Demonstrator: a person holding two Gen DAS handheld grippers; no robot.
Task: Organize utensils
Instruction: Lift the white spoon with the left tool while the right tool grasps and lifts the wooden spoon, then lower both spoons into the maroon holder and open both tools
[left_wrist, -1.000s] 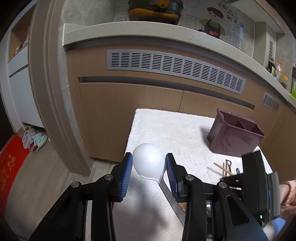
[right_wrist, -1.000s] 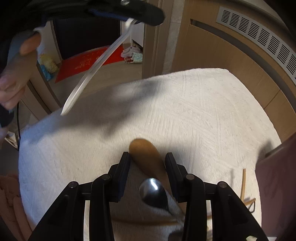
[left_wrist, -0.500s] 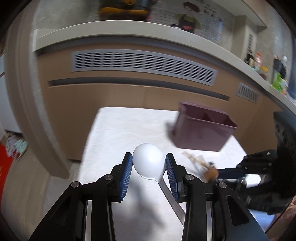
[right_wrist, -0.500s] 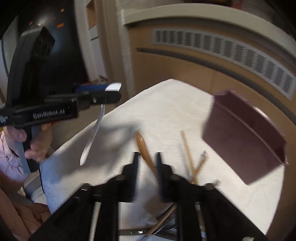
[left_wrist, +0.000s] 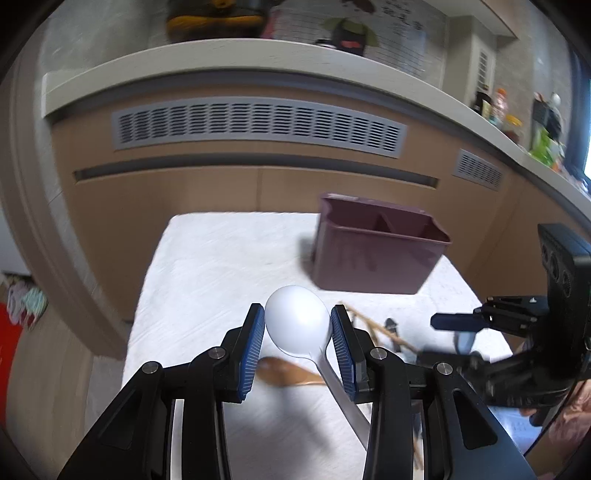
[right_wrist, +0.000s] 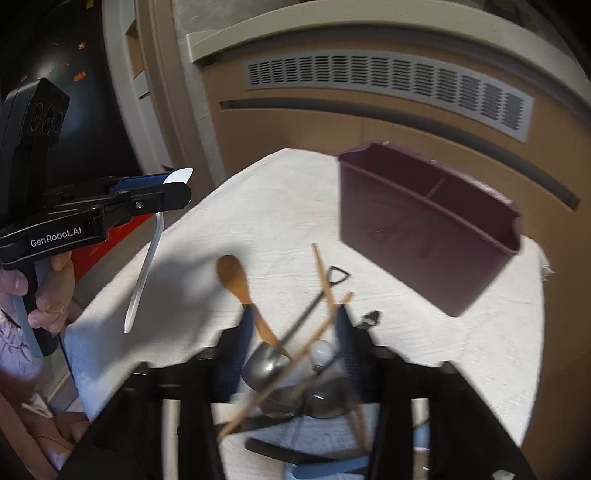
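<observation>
Left gripper (left_wrist: 297, 332) is closed on a white spoon (left_wrist: 297, 325), held in the air. Ahead & to its right stands the maroon caddy (left_wrist: 376, 251), apparently empty. Right gripper (right_wrist: 295, 345) is blurred, jaws apart, holding nothing, over the pile: wooden spoon (right_wrist: 236, 280), chopsticks (right_wrist: 325, 273), metal spoons (right_wrist: 266, 365). Sorting has barely begun.

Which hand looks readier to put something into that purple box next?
Probably the left. Its tool already grips the white spoon, lifted and facing the purple holder. The right tool is open and empty above the utensil pile.
</observation>
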